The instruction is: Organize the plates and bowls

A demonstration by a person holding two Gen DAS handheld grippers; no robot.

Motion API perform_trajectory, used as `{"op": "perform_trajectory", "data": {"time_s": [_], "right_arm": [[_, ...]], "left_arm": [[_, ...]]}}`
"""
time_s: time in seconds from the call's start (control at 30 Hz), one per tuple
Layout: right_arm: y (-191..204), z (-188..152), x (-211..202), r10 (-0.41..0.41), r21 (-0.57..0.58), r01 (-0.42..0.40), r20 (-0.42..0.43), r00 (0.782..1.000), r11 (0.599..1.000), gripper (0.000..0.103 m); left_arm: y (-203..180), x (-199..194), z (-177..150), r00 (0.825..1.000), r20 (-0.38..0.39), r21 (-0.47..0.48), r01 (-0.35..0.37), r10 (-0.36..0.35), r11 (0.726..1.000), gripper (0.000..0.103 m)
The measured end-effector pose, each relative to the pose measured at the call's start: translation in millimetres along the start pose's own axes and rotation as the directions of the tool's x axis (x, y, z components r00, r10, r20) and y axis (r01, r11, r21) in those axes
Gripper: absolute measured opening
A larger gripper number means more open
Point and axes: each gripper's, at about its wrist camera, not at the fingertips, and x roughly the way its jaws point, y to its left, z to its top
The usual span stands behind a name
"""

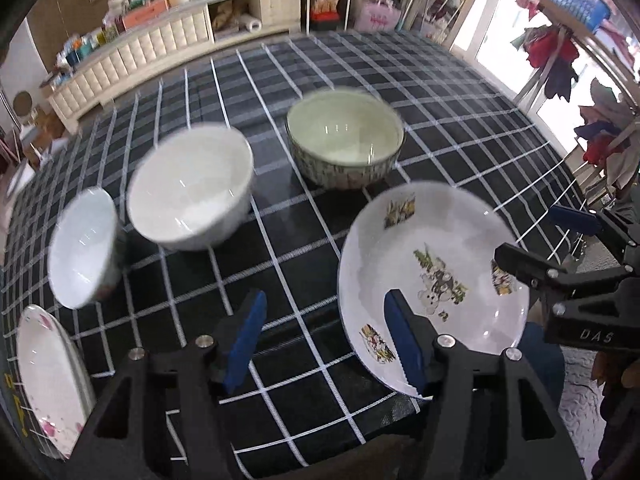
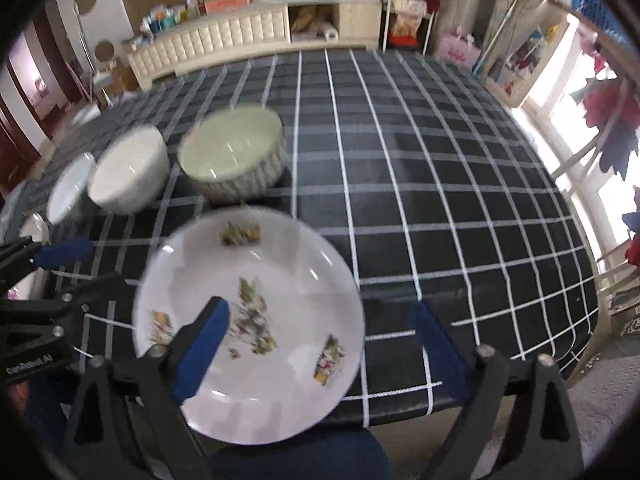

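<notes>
A white plate with cartoon decals (image 1: 432,280) (image 2: 256,320) sits at the front edge of the checked table and reaches past it. My left gripper (image 1: 325,300) (image 2: 104,264) is open, its right finger over the plate's near-left rim. My right gripper (image 2: 320,308) (image 1: 528,236) is open too, left finger above the plate, right finger off to its side. Behind the plate stand a green bowl with a striped outside (image 1: 344,136) (image 2: 236,148), a white bowl (image 1: 192,188) (image 2: 128,172) and a smaller white bowl (image 1: 84,244) (image 2: 70,188). A pink-flowered plate (image 1: 48,376) lies at the near left.
The black checked tablecloth (image 1: 460,128) (image 2: 440,200) covers the table. A cream cabinet (image 1: 160,52) loaded with clutter runs along the far side. Hanging clothes (image 1: 556,60) are at the right by a window. A person's blue trouser leg (image 2: 300,460) shows below the table's front edge.
</notes>
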Motion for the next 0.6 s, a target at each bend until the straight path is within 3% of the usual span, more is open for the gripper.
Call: {"op": "perform_trajectory", "data": {"time_s": [0.23, 0.5, 0.6], "right_arm": [[-15, -5, 27, -0.01, 0.032, 0.011, -0.049, 0.999, 0.999, 0.098], [-18, -13, 45, -0.02, 0.055, 0.025, -0.091, 0.996, 0.998, 0.097], [-19, -17, 51, 0.02, 0.073, -0.012, -0.111, 0.994, 0.997, 0.083]], "left_arm": [[-4, 39, -6, 0.996, -0.083, -0.02, 0.008, -0.009, 1.0, 0.059], [-11, 53, -9, 0.993, -0.111, -0.039, 0.029, -0.033, 0.999, 0.059], [-9, 57, -10, 0.991, -0.127, -0.055, 0.025, -0.032, 0.998, 0.059]]}}
